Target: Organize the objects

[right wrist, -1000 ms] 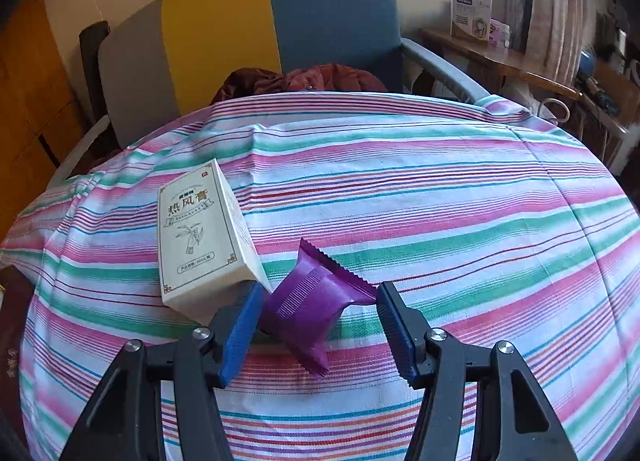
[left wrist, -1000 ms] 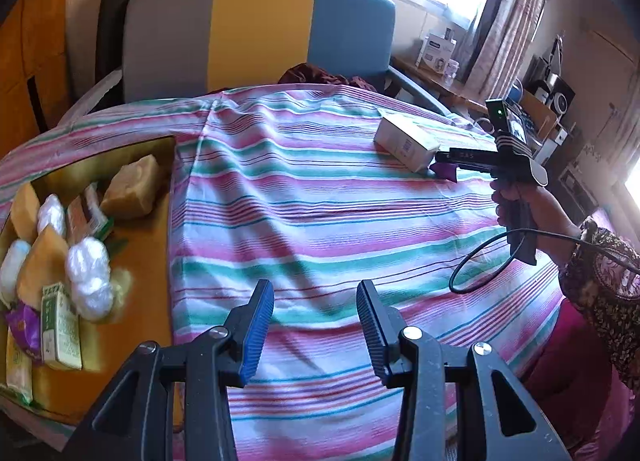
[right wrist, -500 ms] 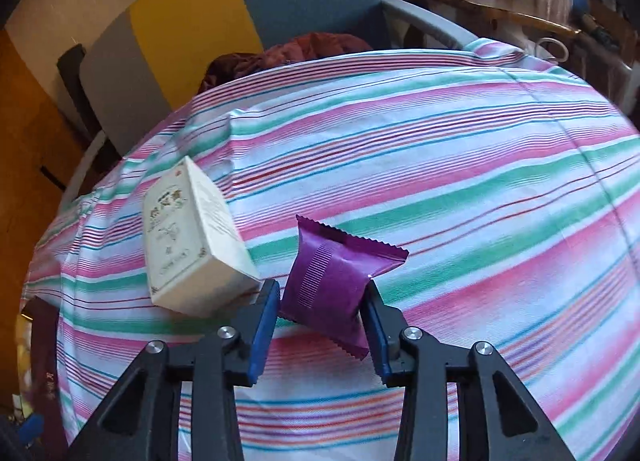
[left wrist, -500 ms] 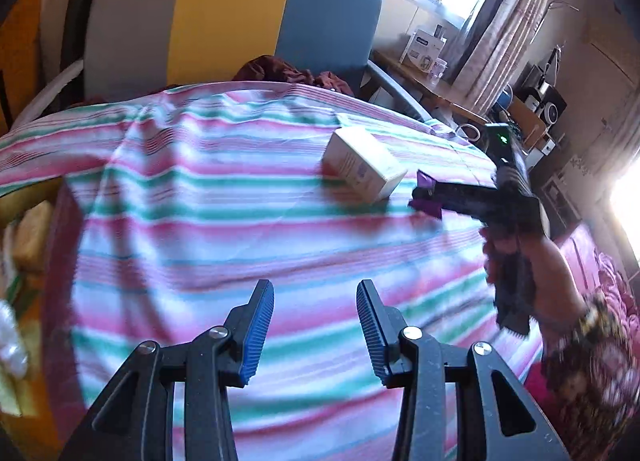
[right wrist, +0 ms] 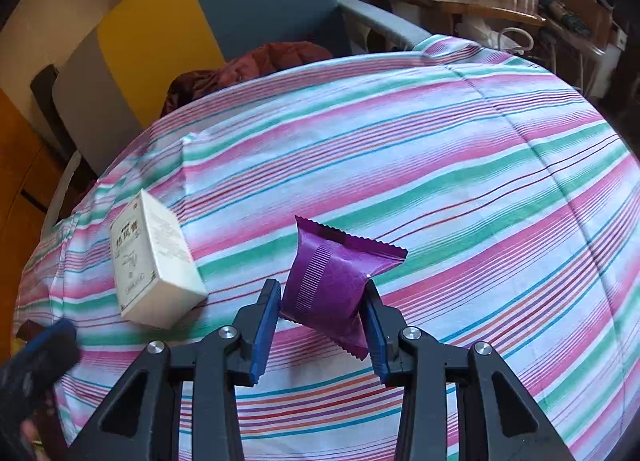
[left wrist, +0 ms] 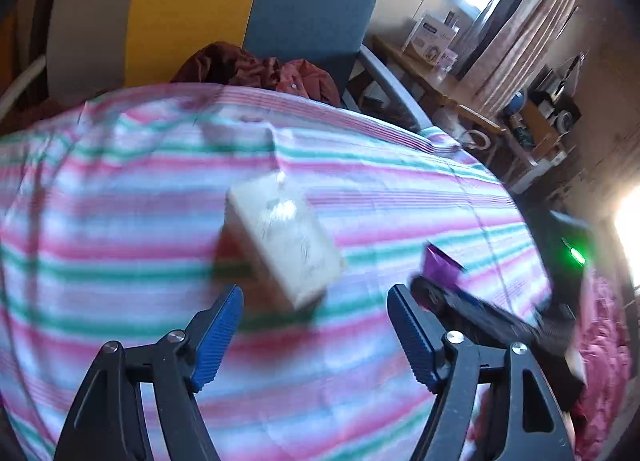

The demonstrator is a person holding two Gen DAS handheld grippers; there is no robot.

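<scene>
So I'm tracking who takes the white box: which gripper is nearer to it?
Left. The left gripper, jaws just opened wide, sits right in front of the white box without touching it. The right gripper is off to its side, shut on the purple packet.

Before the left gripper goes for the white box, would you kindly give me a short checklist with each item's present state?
1. Left gripper open wide enough for the white box: ok; its jaws have just been opening and nothing is between them.
2. Box lined up ahead of the left gripper: ok, though the view is blurred.
3. Box free of the purple packet: ok, they are apart.
4. Right gripper has the packet firmly: ok, both pads press on it and it is off the striped cloth.
5. Right gripper out of the left one's path: cannot tell; it sits close beside the left gripper's right finger.
</scene>
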